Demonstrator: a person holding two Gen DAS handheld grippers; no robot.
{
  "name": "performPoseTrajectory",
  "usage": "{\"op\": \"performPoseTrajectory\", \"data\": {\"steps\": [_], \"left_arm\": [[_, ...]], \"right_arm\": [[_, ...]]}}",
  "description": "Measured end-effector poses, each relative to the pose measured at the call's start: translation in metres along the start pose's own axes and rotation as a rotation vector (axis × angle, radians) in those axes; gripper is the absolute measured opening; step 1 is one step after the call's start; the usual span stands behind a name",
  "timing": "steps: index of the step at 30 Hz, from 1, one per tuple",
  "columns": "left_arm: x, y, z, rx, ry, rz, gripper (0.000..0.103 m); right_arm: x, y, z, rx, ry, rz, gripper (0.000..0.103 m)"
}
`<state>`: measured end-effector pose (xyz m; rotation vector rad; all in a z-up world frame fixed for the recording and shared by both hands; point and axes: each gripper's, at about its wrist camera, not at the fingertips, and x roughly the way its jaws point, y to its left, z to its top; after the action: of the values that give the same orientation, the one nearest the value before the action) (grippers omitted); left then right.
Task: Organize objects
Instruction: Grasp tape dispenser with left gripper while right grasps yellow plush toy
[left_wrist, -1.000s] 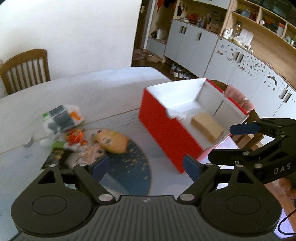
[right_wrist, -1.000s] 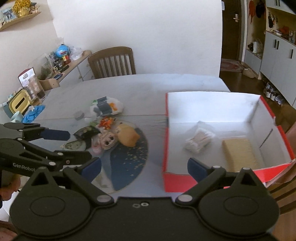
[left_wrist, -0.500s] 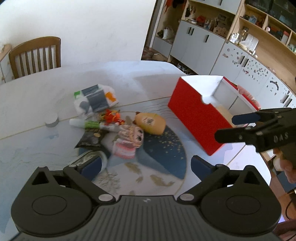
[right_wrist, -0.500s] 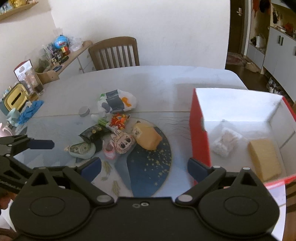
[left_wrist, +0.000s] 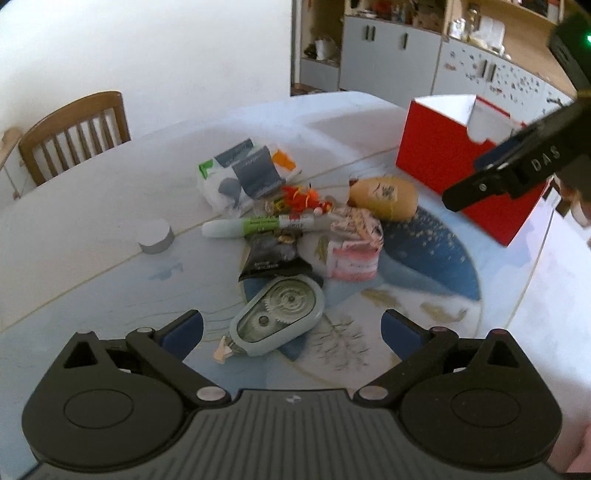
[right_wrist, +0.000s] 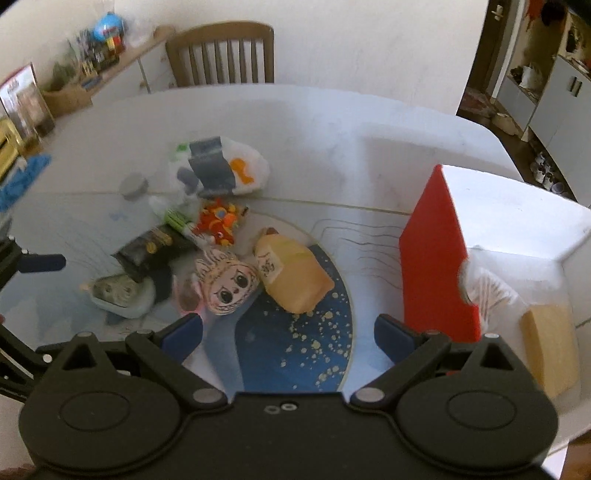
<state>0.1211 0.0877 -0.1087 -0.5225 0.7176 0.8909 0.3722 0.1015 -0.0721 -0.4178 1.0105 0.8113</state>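
A heap of small things lies on the table: a pale blue correction-tape dispenser (left_wrist: 277, 318), a black snack packet (left_wrist: 270, 254), a green marker (left_wrist: 258, 224), an orange toy (left_wrist: 303, 195), a doll-face pouch (right_wrist: 226, 283), a tan bread-shaped toy (right_wrist: 293, 274) and a white plastic bag (left_wrist: 240, 173). My left gripper (left_wrist: 291, 328) hangs open just above the tape dispenser. My right gripper (right_wrist: 288, 330) is open over the blue mat, close to the doll pouch and the tan toy. A red box (right_wrist: 436, 254) on the right holds a yellow sponge (right_wrist: 550, 354) and a wrapped bundle (right_wrist: 487, 288).
A grey round cap (left_wrist: 156, 236) lies left of the heap. A wooden chair (left_wrist: 74, 133) stands at the table's far side. Cabinets and shelves (left_wrist: 406, 55) line the back right. A cluttered sideboard (right_wrist: 74, 74) is at the far left.
Both grippers have swung left from the red box toward the heap and come lower. The left gripper's jaws stand wider than a second ago. The box has slid to the right edge of both views.
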Motion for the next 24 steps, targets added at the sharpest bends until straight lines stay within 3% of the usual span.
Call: {"op": "performPoseTrajectory", "data": {"steps": [9,24], "left_arm": [[0.034,0.018,-0.004,-0.010,0.045,-0.009,0.103],[0.057,0.025,-0.004,-0.001,0.033,-0.032,0.102]], "right_arm": [[0.029,-0.012,0.022,-0.005,0.009,-0.028,0.097],[0.067,-0.012,0.034,0.007,0.048,0.024,0.080]]}}
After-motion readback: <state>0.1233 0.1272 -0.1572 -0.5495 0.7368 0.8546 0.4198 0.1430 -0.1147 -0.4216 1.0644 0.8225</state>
